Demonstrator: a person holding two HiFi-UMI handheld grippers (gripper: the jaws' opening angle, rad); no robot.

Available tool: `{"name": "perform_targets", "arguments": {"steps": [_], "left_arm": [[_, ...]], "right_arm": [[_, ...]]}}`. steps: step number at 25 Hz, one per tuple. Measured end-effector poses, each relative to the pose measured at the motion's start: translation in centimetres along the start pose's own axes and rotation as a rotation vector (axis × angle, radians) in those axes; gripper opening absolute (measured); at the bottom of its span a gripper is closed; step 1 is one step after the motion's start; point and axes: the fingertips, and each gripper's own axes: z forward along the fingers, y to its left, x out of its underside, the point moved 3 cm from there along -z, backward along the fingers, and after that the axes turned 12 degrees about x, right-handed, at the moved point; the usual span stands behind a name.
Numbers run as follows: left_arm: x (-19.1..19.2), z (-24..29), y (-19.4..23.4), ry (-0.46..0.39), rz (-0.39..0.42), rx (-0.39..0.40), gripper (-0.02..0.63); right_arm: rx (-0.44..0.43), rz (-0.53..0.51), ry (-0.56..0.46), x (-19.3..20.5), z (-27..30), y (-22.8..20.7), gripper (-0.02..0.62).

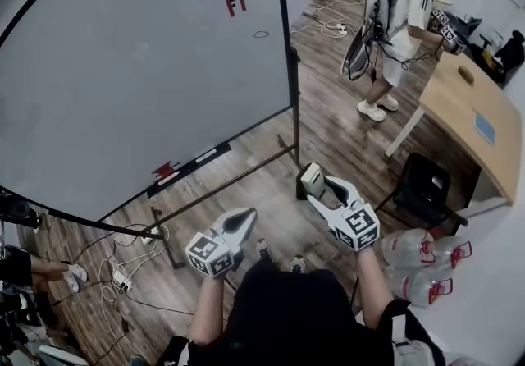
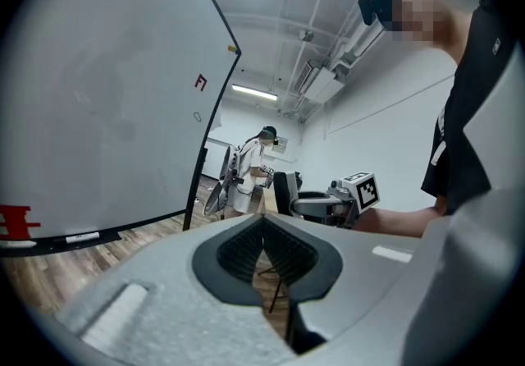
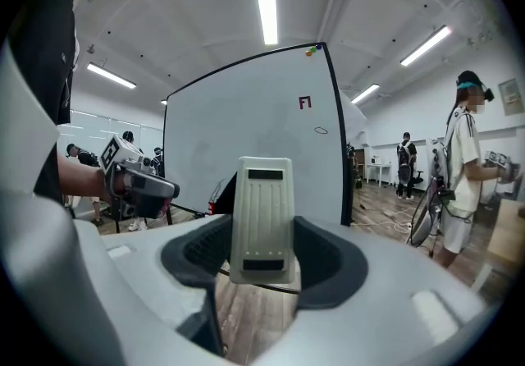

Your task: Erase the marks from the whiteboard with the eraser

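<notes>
while clamped, eraser [image 3: 262, 217] — in right hand-held gripper [image 3: 264, 243]

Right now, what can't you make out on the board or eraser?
Whiteboard: left part cut off by the head view's edge; marks there unknown.
Oval mark: too small to read in every view.
Eraser: wiping face turned away in the right gripper view, only its ridged back shows.
</notes>
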Motion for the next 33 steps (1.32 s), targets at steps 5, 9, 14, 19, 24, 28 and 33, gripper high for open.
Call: {"name": "perform_targets", "arguments": {"steps": [5, 9, 14, 19, 24, 28, 33], "left_arm": [[0.3, -0.2, 0.4, -0.006, -0.008, -0.015, 0.011], [0.6, -1.4, 1.1, -0.011, -0.018, -0.038, 0.011], [0.4, -2.3, 1.6, -0.033, -0.019, -0.059, 0.012], [0.7, -3.0, 1.6, -0.04, -0.026, -0.069, 0.012], [0.8, -3.6, 1.5, -0.049, -0.027, -0.079, 0.012], [0.7, -3.8, 1.7, -0.053, -0.027, -0.086, 0.011], [0.8, -3.9, 1.5, -0.053, -0.028, -0.089, 0.011]], "right_arm": [[-0.017, -0.014, -0.001, -0.1, 0.7, 0.2, 0.239], [-0.028, -0.021, 0.003, -0.2, 1.2, 0.8, 0.239], [-0.043, -0.039, 0.014, -0.1, 1.7, 1.7, 0.239], [-0.053, -0.05, 0.013, -0.5, 2.0, 2.2, 0.239], [-0.059, -0.058, 0.016, -0.5, 2.0, 2.7, 0.238], [-0.063, -0.063, 0.017, -0.5, 2.2, 2.9, 0.239], [-0.067, -0.064, 0.022, -0.4, 2.3, 3.0, 0.238]]}}
